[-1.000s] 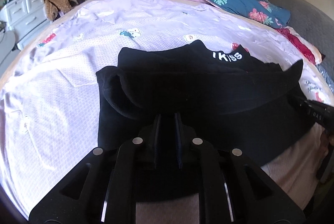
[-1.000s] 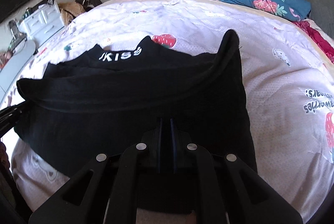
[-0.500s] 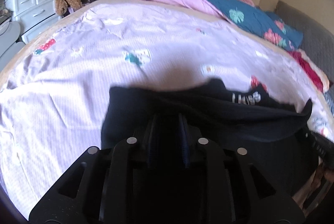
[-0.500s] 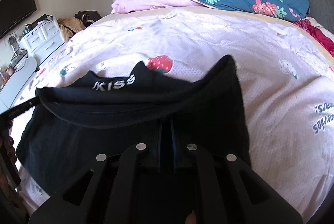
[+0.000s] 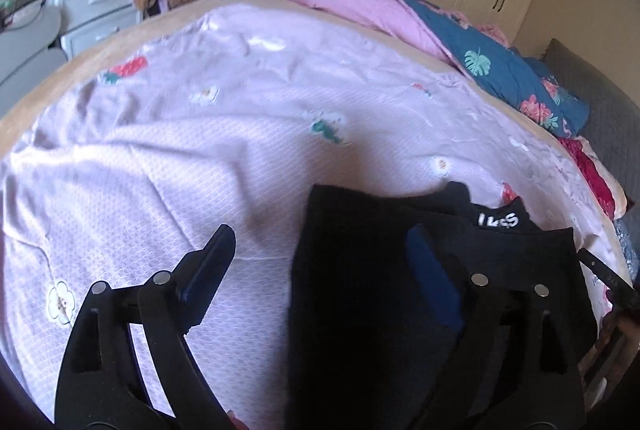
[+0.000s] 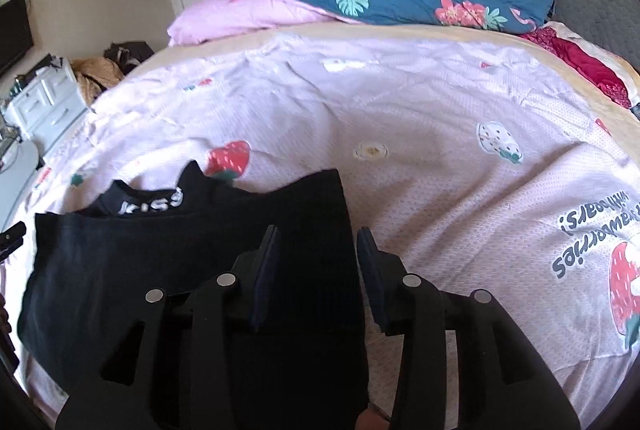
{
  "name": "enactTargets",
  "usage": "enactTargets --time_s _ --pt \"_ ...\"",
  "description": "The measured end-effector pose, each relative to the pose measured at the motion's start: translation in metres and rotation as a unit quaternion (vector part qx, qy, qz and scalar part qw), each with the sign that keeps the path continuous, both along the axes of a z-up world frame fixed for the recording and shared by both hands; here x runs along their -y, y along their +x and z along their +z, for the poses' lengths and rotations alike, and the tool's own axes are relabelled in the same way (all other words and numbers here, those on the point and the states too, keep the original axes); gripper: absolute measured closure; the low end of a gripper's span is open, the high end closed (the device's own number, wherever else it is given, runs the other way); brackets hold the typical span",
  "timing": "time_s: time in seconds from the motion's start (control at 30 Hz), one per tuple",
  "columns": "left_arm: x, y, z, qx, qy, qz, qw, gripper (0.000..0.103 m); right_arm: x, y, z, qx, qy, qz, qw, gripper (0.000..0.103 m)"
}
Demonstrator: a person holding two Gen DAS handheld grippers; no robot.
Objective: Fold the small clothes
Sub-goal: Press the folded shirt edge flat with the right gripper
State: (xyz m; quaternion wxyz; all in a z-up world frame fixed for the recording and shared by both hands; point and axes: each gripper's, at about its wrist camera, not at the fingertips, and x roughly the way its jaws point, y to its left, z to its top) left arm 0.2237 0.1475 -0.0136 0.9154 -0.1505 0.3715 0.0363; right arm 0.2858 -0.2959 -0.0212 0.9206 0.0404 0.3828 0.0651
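Black garment [image 5: 360,270] apparently released on bed, left gripper [image 5: 320,262] just spread wide, right gripper [image 6: 316,262] just parted

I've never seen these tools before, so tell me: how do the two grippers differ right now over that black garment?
The left gripper gapes wide, while the right gripper is only partly open. The left straddles the black garment at its left edge; the right straddles its right edge. Both have just been opening, and neither pinches the cloth.
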Motion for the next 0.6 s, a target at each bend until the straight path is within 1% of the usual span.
enactTargets --time_s 0.1,0.13,0.2,0.23,0.27,0.3,0.33,0.37,0.4,0.43,0.47,0.5,0.6 --pt "-0.006 0.008 -0.015 -0.024 -0.035 -0.003 0.9991 0.022 -0.006 0.006 -0.008 -0.012 -0.013 0.009 1.000 0.064" --pt "-0.006 0.010 -0.019 -0.031 -0.041 -0.004 0.9987 0.022 -0.009 0.008 -0.010 -0.013 -0.018 0.012 1.000 0.064" --pt "-0.005 0.010 -0.020 -0.028 -0.038 -0.005 0.9989 0.023 -0.013 0.012 -0.011 -0.010 -0.029 0.016 0.999 0.064" --pt "-0.003 0.010 -0.018 -0.021 -0.036 -0.007 0.9991 0.029 -0.014 0.015 -0.010 -0.005 -0.033 0.019 0.999 0.065" --pt "-0.001 0.011 -0.016 -0.016 -0.037 -0.010 0.9991 0.035 -0.016 0.018 -0.009 0.000 -0.040 0.020 0.999 0.070" --pt "0.001 0.012 -0.015 -0.013 -0.034 -0.013 0.9992 0.050 -0.017 0.019 -0.009 0.001 -0.048 0.020 0.999 0.078" --pt "0.003 0.014 -0.015 -0.012 -0.030 -0.017 0.9993 0.065 -0.017 0.019 -0.010 0.001 -0.048 0.021 0.999 0.091" --pt "0.005 0.016 -0.017 -0.013 -0.029 -0.021 0.9993 0.073 -0.017 0.019 -0.011 0.001 -0.043 0.022 0.999 0.093" --pt "0.007 0.019 -0.019 -0.015 -0.027 -0.022 0.9993 0.086 -0.016 0.019 -0.010 0.002 -0.041 0.022 0.999 0.093" --pt "0.007 0.021 -0.020 -0.016 -0.023 -0.021 0.9994 0.091 -0.015 0.018 -0.009 0.005 -0.039 0.021 0.999 0.094" --pt "0.008 0.021 -0.020 -0.016 -0.021 -0.021 0.9995 0.092 -0.012 0.017 -0.007 0.009 -0.033 0.019 0.999 0.094" --pt "0.008 0.019 -0.018 -0.008 -0.018 -0.021 0.9996 0.097 -0.010 0.016 -0.005 0.013 -0.027 0.016 0.999 0.094" --pt "0.009 0.014 -0.006 0.016 -0.009 -0.024 0.9996 0.099 -0.001 0.012 0.002 0.028 -0.003 0.003 1.000 0.095"
